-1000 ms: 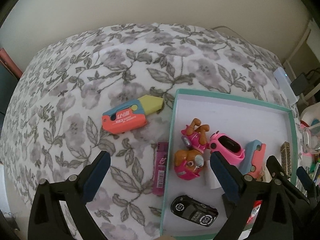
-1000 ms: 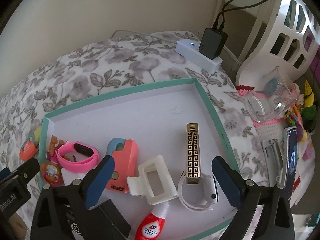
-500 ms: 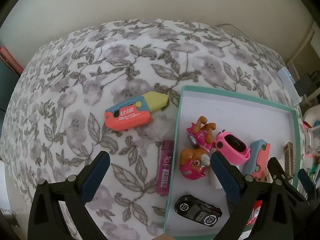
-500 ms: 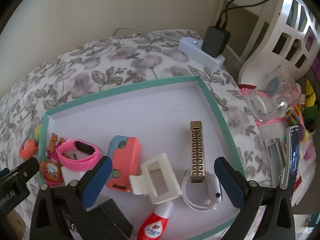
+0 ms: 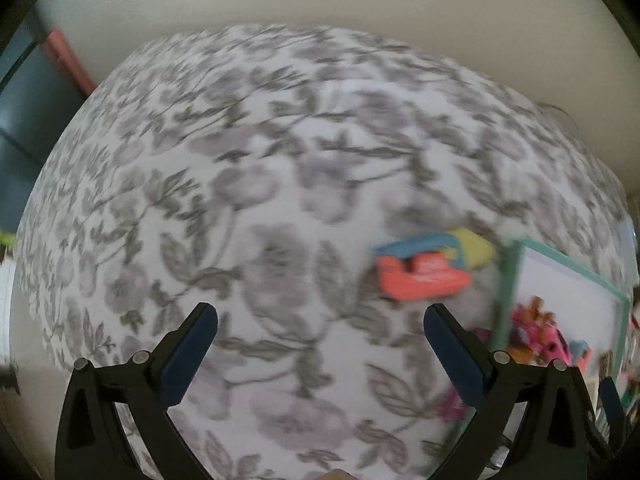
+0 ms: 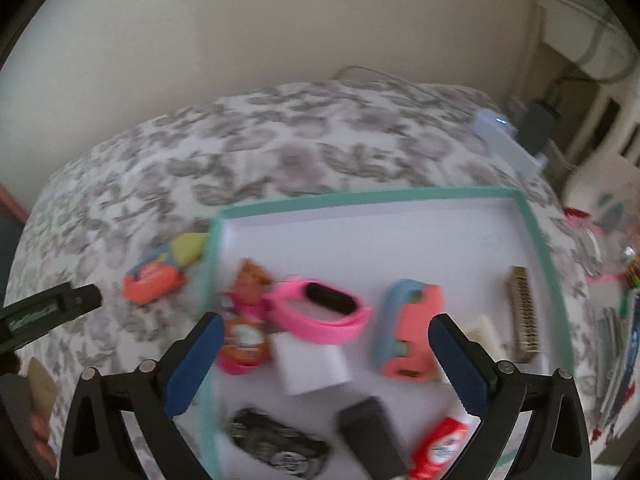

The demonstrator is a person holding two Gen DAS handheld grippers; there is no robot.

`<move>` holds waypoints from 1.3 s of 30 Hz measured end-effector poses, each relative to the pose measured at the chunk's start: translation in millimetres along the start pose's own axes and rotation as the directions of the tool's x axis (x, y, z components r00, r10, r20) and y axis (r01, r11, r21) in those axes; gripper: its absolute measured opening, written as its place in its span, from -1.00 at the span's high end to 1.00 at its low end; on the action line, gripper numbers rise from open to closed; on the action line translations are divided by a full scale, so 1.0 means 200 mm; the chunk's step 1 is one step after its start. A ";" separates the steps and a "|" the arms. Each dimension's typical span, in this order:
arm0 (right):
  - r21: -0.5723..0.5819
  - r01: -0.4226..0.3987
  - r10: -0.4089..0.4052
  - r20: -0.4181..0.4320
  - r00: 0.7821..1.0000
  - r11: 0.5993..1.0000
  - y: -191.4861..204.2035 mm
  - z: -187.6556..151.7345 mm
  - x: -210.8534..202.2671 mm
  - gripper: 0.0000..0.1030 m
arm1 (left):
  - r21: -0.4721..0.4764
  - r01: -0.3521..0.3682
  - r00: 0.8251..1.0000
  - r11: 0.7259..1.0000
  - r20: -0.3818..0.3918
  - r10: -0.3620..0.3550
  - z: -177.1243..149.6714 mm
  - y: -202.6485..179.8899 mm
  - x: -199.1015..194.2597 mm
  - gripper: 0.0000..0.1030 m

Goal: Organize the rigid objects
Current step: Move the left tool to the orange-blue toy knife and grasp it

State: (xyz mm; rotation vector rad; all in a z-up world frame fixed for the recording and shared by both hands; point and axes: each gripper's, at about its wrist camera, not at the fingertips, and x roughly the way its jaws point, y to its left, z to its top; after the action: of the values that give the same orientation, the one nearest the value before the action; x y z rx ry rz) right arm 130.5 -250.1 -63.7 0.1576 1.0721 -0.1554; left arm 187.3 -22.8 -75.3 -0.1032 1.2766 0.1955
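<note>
We are holding both hand-held grippers, left (image 5: 320,340) and right (image 6: 326,346), spread and empty, probably targeting the orange toy (image 5: 426,274) beside the tray (image 6: 538,236).

A grey floral cloth (image 5: 248,208) covers the surface below a plain cream wall (image 6: 280,20); a white power strip (image 6: 506,142) with a dark plug lies at its far right edge

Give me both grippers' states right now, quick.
Left gripper: open, holding nothing, above the floral cloth.
Right gripper: open, holding nothing, over the teal-rimmed tray.
</note>
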 end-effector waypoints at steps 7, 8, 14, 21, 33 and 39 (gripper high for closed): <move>-0.082 -0.026 0.025 -0.012 1.000 0.996 0.17 -0.01 0.03 -1.00 | -0.058 0.036 0.998 0.998 -0.042 -0.039 0.04 0.12 0.09 -0.99; -0.087 -0.024 0.022 -0.014 1.000 0.996 0.17 -0.01 0.04 -1.00 | -0.055 0.047 0.998 0.997 -0.040 -0.049 0.05 0.11 0.10 -0.99; -0.087 -0.011 0.009 -0.022 1.000 0.996 0.19 0.04 0.09 -1.00 | -0.015 0.112 0.993 0.994 -0.045 -0.112 0.10 0.00 0.15 -0.99; -0.047 0.022 -0.023 -0.011 1.000 0.999 0.13 0.14 0.14 -1.00 | 0.025 0.181 0.983 0.983 -0.039 -0.180 0.16 -0.15 0.21 -0.99; 0.092 0.029 -0.027 -0.021 0.999 0.995 -0.08 0.20 0.20 -1.00 | 0.119 0.203 0.979 0.972 -0.051 -0.198 0.21 -0.37 0.32 -0.99; 0.076 0.031 -0.029 -0.027 0.999 0.997 -0.07 0.18 0.21 -1.00 | 0.139 0.202 0.977 0.970 -0.092 -0.191 0.19 -0.41 0.38 -0.99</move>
State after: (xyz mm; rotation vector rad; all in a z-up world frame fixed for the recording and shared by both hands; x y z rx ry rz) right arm 178.6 -274.0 -85.3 0.2129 1.0955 -0.2226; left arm 260.7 -88.9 -139.8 -0.1107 1.3450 -0.0742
